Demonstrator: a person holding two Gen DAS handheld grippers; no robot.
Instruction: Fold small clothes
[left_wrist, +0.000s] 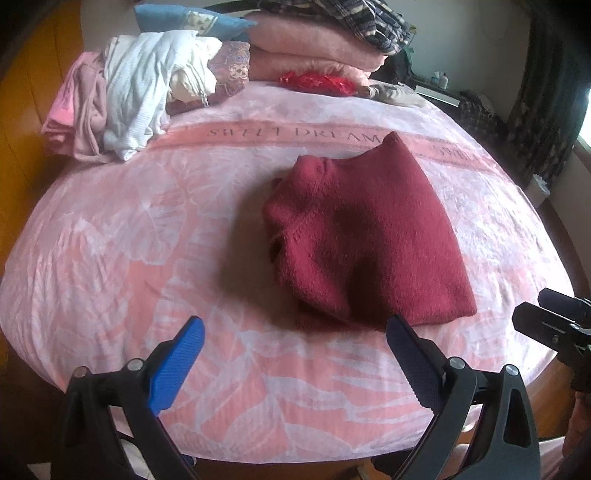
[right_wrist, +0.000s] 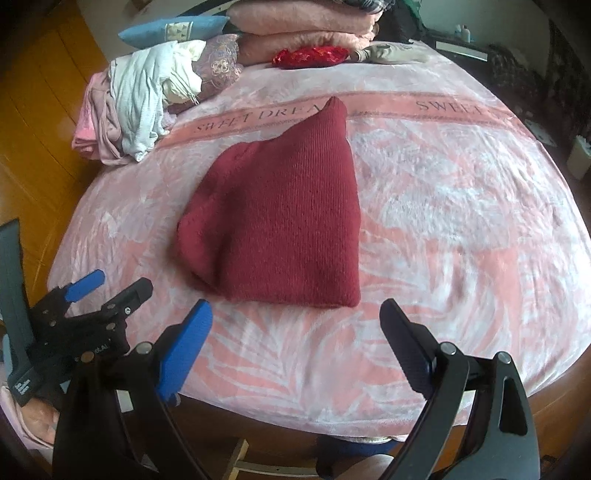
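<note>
Left gripper (left_wrist: 295, 338) and right gripper (right_wrist: 295, 317), both spread wide and empty, near folded maroon knit sweater (right_wrist: 284, 221) on pink "SWEET DREAM" blanket (right_wrist: 443, 192).

Blanket (right_wrist: 424, 177) band, 12 o'clock of the sweater (right_wrist: 280, 221): "SWEET DREA…", repeated "SWEET…" toward 2 o'clock.

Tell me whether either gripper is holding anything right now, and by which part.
Nothing is held. The left gripper and right gripper are both open, short of the folded red sweater on the bed.
</note>
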